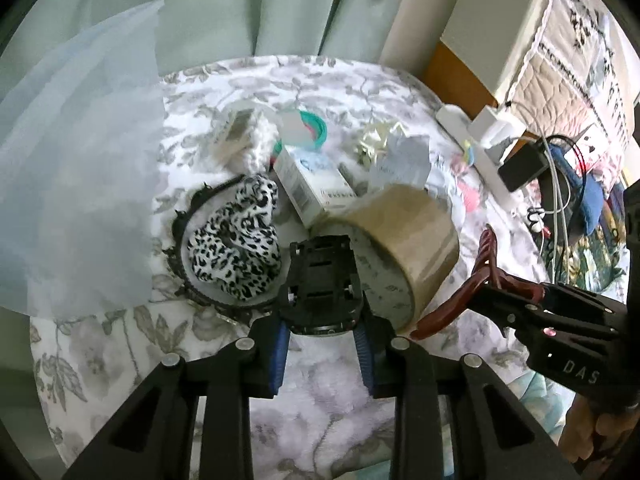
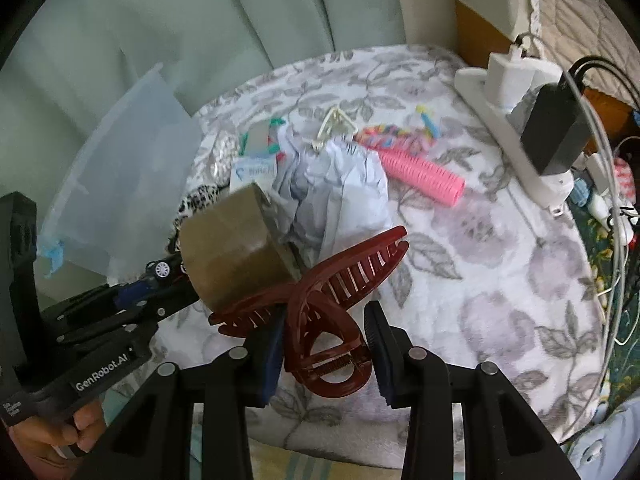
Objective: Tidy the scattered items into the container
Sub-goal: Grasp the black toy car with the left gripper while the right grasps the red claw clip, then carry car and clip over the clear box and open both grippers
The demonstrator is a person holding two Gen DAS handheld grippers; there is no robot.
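Note:
My left gripper [image 1: 322, 320] is shut on a small black toy car [image 1: 324, 280], whose underside faces the camera. A brown tape roll [image 1: 404, 248] leans tilted against the car's right side; I cannot tell whether it rests on the cloth. My right gripper [image 2: 325, 354] is shut on the hinge end of a dark red hair claw clip [image 2: 340, 280], teeth pointing away. The same clip [image 1: 480, 280] shows in the left wrist view at the right, just right of the tape. The container, a translucent pale blue plastic bag [image 1: 76, 184], stands at the left, also seen as the bag [image 2: 120, 184].
On the floral tablecloth [image 2: 500, 280] lie a leopard-print scrunchie [image 1: 236, 240], a black headband [image 1: 184, 232], a white box [image 1: 312, 184], crumpled white paper [image 2: 340, 192] and a pink hair roller [image 2: 420, 172]. A power strip [image 2: 504, 120] with cables lines the right edge.

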